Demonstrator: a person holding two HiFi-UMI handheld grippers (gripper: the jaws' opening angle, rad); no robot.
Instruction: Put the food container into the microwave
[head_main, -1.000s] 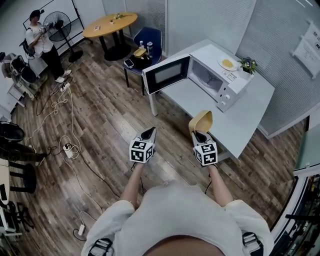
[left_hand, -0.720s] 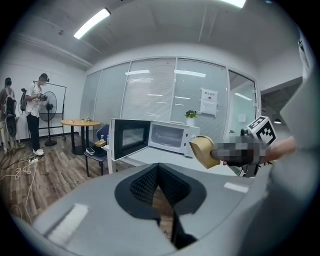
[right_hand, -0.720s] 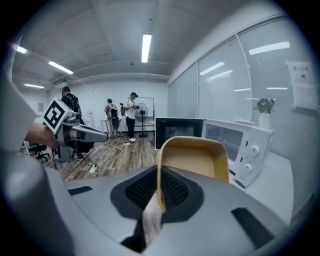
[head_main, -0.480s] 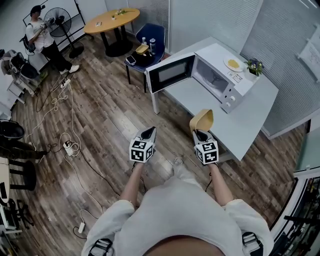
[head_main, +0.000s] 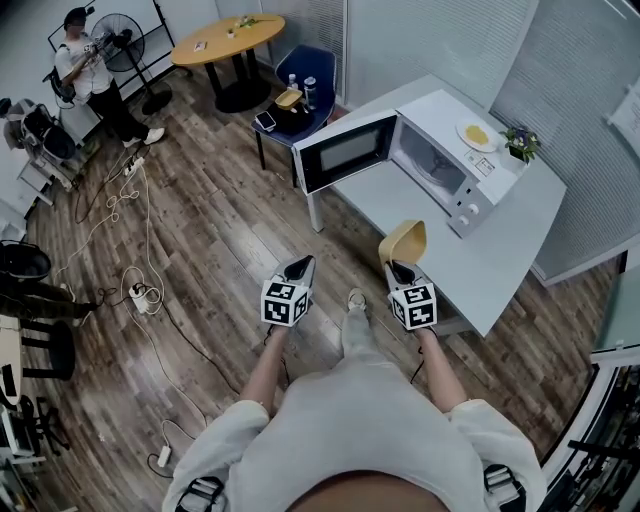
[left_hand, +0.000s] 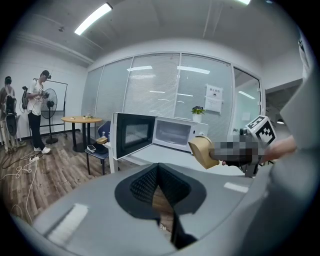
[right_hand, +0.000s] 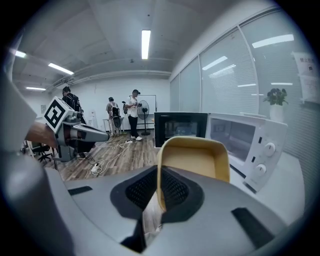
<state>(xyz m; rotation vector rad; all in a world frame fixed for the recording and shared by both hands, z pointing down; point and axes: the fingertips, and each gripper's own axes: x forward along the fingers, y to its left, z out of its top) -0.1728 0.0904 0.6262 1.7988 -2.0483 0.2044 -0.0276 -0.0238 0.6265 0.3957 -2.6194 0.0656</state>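
Observation:
A tan food container (head_main: 404, 241) is held by its rim in my right gripper (head_main: 399, 270), which is shut on it; the right gripper view shows the container (right_hand: 195, 161) tilted on edge above the jaws. The white microwave (head_main: 440, 160) stands on a grey table (head_main: 480, 265) ahead, its door (head_main: 345, 152) swung open to the left and its cavity (head_main: 430, 166) empty. My left gripper (head_main: 297, 268) hangs over the wooden floor, jaws shut with nothing between them. The left gripper view also shows the container (left_hand: 201, 151) and the microwave (left_hand: 172, 134).
A plate (head_main: 477, 134) lies on the microwave top, a small potted plant (head_main: 521, 144) beside it. A blue chair (head_main: 295, 95) with small items and a round wooden table (head_main: 226, 40) stand beyond. Cables (head_main: 135, 290) trail on the floor at left. A person (head_main: 92, 75) stands by a fan (head_main: 128, 50).
The view has shifted: the table and microwave have slid slightly right and down in the head view. A shoe now shows between the grippers. Both grippers keep their places and states.

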